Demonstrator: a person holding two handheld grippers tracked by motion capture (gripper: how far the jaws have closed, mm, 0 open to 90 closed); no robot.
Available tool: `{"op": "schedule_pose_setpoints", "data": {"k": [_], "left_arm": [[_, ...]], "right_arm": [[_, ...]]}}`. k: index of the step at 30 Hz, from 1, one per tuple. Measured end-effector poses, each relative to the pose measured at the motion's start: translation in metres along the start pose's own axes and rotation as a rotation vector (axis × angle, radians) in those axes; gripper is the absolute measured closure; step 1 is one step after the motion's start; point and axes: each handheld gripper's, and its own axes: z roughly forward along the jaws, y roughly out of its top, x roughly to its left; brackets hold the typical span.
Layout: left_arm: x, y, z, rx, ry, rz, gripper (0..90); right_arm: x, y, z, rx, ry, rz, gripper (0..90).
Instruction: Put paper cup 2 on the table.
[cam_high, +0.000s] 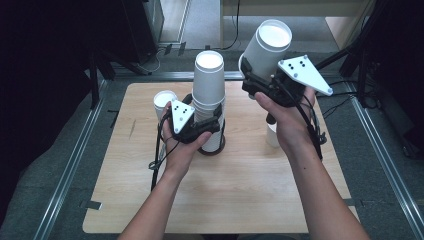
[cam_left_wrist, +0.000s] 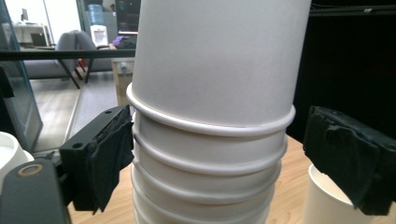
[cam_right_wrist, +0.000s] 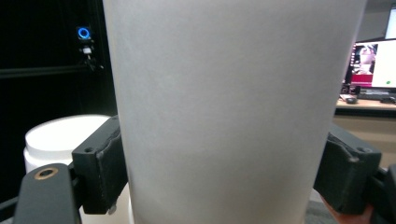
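One cup (cam_high: 265, 47) clamped in right gripper (cam_high: 255, 82), cup stack (cam_high: 208, 100) between left gripper (cam_high: 202, 125) parted jaws.

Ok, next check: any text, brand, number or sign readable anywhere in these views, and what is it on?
None can be read.
Paper cup stack and the lifted cup: plain white, no print.
Grey plates on the left gripper and right gripper: black dots only, no characters.
Monitor in the right gripper view: lit screen, contents too small and blurred.
Blue ring light: a glow, no legible sign.
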Motion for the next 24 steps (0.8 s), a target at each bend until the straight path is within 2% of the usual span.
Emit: {"op": "schedule_pose_setpoints", "data": {"k": [3, 8, 17, 24], "left_arm": [[-0.002, -0.001, -0.002, 0.015, -0.008, 0.001, 1.8], [-0.004, -0.004, -0.011, 0.010, -0.022, -0.014, 0.0], [-0.008, -0.016, -0.028, 0.028, -0.048, -0.012, 0.0], [-0.008, -0.020, -0.043, 0.029, -0.062, -0.020, 0.0]], "right_arm": [[-0.003, -0.010, -0.006, 0.010, -0.013, -0.032, 16.5], [-0.006, -0.024, -0.017, 0.026, -0.021, -0.087, 16.5], [-0.010, -0.054, -0.034, 0.057, -0.042, -0.127, 16.4], [-0.010, -0.078, -0.046, 0.076, -0.047, -0.133, 16.4]]}}
